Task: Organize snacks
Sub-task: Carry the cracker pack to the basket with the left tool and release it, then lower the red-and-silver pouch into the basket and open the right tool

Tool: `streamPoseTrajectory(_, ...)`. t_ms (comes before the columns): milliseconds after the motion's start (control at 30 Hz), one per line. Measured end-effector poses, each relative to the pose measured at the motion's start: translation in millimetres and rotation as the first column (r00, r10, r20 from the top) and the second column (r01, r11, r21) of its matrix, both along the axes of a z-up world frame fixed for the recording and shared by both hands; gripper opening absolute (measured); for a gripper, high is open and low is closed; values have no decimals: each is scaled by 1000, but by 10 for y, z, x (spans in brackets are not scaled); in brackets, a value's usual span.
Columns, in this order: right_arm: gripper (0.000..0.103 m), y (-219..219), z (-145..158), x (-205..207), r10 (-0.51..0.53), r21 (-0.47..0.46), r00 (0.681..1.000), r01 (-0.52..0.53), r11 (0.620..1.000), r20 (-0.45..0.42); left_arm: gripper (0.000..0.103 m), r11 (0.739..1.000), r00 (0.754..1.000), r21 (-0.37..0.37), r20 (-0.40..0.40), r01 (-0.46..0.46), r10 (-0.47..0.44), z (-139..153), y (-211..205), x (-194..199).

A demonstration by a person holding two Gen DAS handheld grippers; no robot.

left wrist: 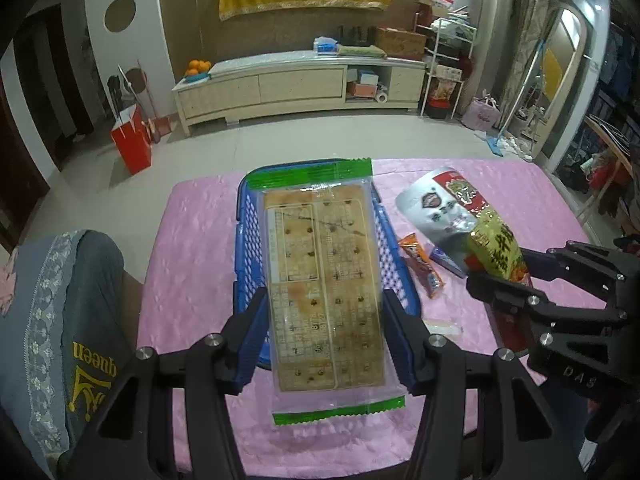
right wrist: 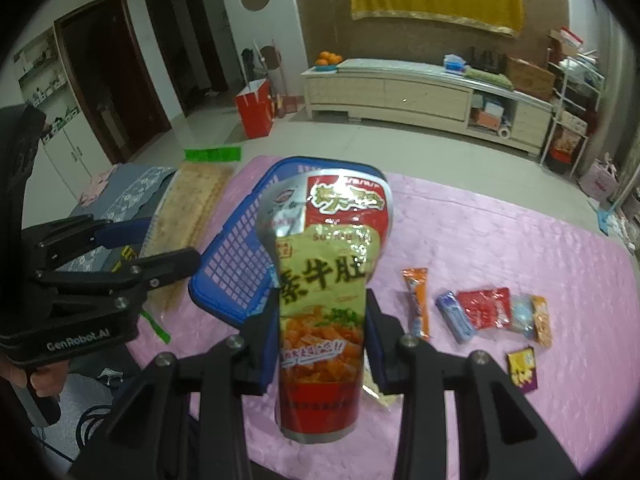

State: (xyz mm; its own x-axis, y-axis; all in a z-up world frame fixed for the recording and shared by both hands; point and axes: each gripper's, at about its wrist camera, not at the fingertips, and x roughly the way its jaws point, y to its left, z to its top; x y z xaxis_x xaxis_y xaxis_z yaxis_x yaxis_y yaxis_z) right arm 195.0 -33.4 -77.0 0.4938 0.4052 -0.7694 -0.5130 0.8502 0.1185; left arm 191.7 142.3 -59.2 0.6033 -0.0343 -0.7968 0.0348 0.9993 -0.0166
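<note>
My left gripper [left wrist: 325, 322] is shut on a clear cracker pack [left wrist: 324, 280] with green end seals, held above the blue plastic basket [left wrist: 250, 240]. The pack [right wrist: 188, 216] and left gripper [right wrist: 160, 248] also show at the left of the right wrist view. My right gripper [right wrist: 322, 332] is shut on a red, green and silver snack pouch [right wrist: 324, 292], held upright above the pink tablecloth [right wrist: 500, 240] in front of the basket [right wrist: 236, 264]. In the left wrist view the pouch [left wrist: 468, 216] and right gripper [left wrist: 504, 276] are at the right.
Several small snack packets lie on the cloth right of the basket: an orange stick [right wrist: 418, 304], a blue one [right wrist: 456, 316], a red one [right wrist: 486, 306] and a purple-yellow one [right wrist: 522, 368]. A cushion [left wrist: 60, 320] sits left of the table.
</note>
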Motion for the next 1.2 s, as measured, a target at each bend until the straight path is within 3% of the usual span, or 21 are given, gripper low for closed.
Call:
streamPoseTrajectory(333, 42, 295, -269, 414, 25, -31, 998, -27, 999, -53, 52, 999, 998, -48, -65, -24, 21, -387, 175, 469)
streamPoseTrajectory(667, 42, 342, -427, 675, 20, -27, 996, -23, 999, -91, 53, 998, 994, -51, -104, -37, 32, -594, 218, 899)
streamPoseTrajectory(767, 42, 332, -452, 715, 21, -41, 996, -24, 999, -87, 53, 998, 996, -56, -83, -26, 21, -603, 208, 973)
streamPoseTrajectory(833, 42, 322, -451, 733, 18, -51, 997, -22, 998, -74, 58, 998, 997, -51, -76, -34, 31, -615, 207, 1003)
streamPoseTrajectory(900, 42, 299, -456, 751, 15, -50, 997, -19, 999, -78, 77, 998, 997, -32, -60, -48, 46, -621, 206, 1023)
streamPoseTrajectory(1200, 42, 294, -380, 717, 14, -39, 997, -17, 999, -78, 78, 998, 996, -24, -71, -64, 63, -584, 304, 857)
